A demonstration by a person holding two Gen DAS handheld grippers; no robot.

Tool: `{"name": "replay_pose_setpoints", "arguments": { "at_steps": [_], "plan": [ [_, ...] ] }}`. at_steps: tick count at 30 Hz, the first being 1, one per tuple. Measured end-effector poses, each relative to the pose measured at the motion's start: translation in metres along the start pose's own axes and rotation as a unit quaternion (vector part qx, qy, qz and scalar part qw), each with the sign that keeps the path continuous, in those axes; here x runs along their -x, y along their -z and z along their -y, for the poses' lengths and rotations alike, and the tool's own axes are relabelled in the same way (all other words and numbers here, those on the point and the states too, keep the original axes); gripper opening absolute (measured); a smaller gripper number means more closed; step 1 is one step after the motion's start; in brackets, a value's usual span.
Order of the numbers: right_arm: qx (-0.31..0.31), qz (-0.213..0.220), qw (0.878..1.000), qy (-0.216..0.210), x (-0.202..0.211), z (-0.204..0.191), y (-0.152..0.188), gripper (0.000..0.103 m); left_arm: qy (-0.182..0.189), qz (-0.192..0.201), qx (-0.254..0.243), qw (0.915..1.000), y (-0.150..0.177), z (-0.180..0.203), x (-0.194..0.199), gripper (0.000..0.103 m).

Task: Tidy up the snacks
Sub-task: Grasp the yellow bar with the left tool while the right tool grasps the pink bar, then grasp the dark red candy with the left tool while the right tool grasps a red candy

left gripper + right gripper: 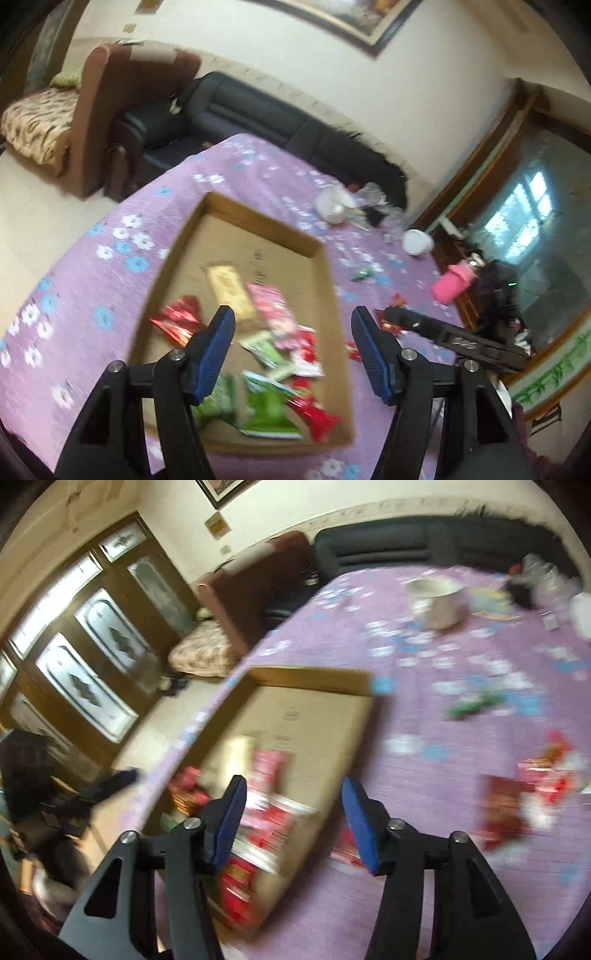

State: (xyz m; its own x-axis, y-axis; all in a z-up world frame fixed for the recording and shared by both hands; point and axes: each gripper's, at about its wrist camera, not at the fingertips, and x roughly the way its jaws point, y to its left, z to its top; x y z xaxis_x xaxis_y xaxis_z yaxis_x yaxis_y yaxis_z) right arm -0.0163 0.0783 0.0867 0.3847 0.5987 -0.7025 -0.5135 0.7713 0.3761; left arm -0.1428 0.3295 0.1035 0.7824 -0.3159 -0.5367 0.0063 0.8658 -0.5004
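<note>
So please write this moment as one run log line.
left gripper: open, empty | right gripper: open, empty | box: holds snacks | table: red packets left

**Where the snacks and things sat**

A box (325,258) sat on the table (74,295), near its left edge. Many snack packets (273,354) lay inside the box, mostly at the near end. The far end of the box was bare. To the right of the box, a few packets (517,797) lay loose on the table. One small packet (364,273) lay farther back. A bowl (439,598) and a bottle (452,286) sat toward the far side. Behind the table was a sofa (240,107), with a chair (92,110) to its left.
</note>
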Motion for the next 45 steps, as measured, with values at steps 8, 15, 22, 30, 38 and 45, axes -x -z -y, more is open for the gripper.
{"name": "replay_pose_setpoints", "arguments": {
  "at_steps": [8, 15, 22, 30, 38, 45],
  "plan": [
    [0.007, -0.054, 0.998, 0.036, -0.028, 0.025, 0.037, 0.056, 0.024, -0.014, -0.027, 0.9992, 0.028, 0.039, -0.008, 0.065],
    [0.032, -0.061, 0.997, 0.037, -0.048, 0.016, 0.048, 0.023, 0.021, -0.031, -0.053, 0.9979, 0.035, 0.067, -0.016, 0.065],
    [0.004, -0.033, 0.994, 0.108, 0.017, 0.073, 0.082, 0.022, 0.046, -0.095, -0.099, 0.9896, 0.048, 0.116, -0.067, 0.066],
    [-0.085, 0.015, 0.992, 0.095, 0.057, 0.149, 0.1, 0.024, 0.031, -0.147, -0.108, 0.9827, 0.044, 0.163, -0.162, 0.066],
    [-0.07, 0.015, 0.995, 0.075, 0.057, 0.145, 0.101, 0.041, -0.031, -0.172, -0.178, 0.9685, 0.051, 0.187, -0.247, 0.065],
    [-0.034, 0.008, 0.995, 0.098, 0.054, 0.132, 0.104, 0.044, -0.047, -0.177, -0.222, 0.9578, 0.064, 0.192, -0.245, 0.038]
  ]
}}
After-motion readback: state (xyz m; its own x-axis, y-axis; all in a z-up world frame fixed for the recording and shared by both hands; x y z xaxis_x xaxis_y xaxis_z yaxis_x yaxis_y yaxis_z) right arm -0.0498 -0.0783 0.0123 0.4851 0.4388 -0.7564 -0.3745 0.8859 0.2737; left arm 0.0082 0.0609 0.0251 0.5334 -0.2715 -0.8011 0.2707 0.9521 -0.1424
